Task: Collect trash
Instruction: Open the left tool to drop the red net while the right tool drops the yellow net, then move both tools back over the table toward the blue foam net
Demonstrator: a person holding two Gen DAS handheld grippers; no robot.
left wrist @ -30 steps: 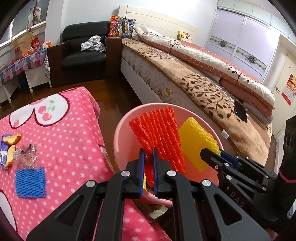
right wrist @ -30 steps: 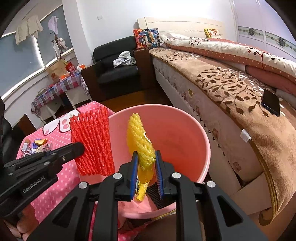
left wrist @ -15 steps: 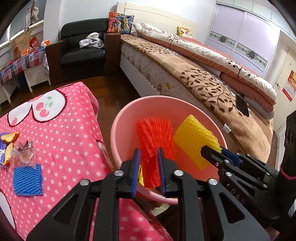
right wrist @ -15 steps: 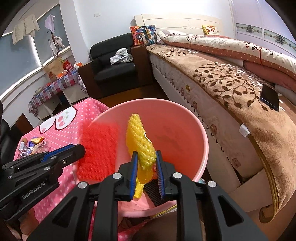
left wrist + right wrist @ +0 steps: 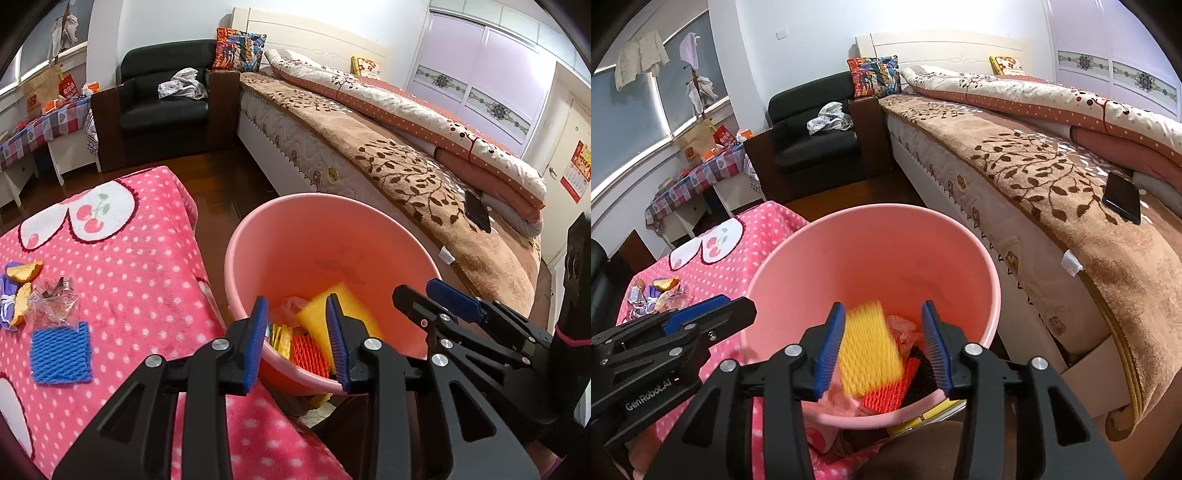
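Observation:
A pink bucket point(image 5: 236, 236) stands between the table and the bed, under both grippers. My left gripper point(image 5: 297, 343) hangs over its near rim, its jaws opening with nothing between the pads. A red foam net point(image 5: 308, 354) and a yellow foam net point(image 5: 340, 306) lie inside the bucket. In the right wrist view my right gripper point(image 5: 882, 347) is also opening, and the yellow net point(image 5: 870, 347) is blurred, dropping free between its pads above the red net point(image 5: 890, 391). A blue foam net point(image 5: 61, 352), a clear wrapper point(image 5: 55, 306) and orange peel point(image 5: 24, 271) lie on the table.
The table wears a pink polka-dot cloth point(image 5: 147, 277). A bed point(image 5: 406, 177) with a brown blanket runs along the right, with a black phone point(image 5: 478, 216) on it. A black armchair point(image 5: 162, 107) stands at the back across dark wooden floor.
Both grippers have opened. The red net left the left gripper and fell into the bucket; the yellow net slipped out of the right gripper and is dropping in.

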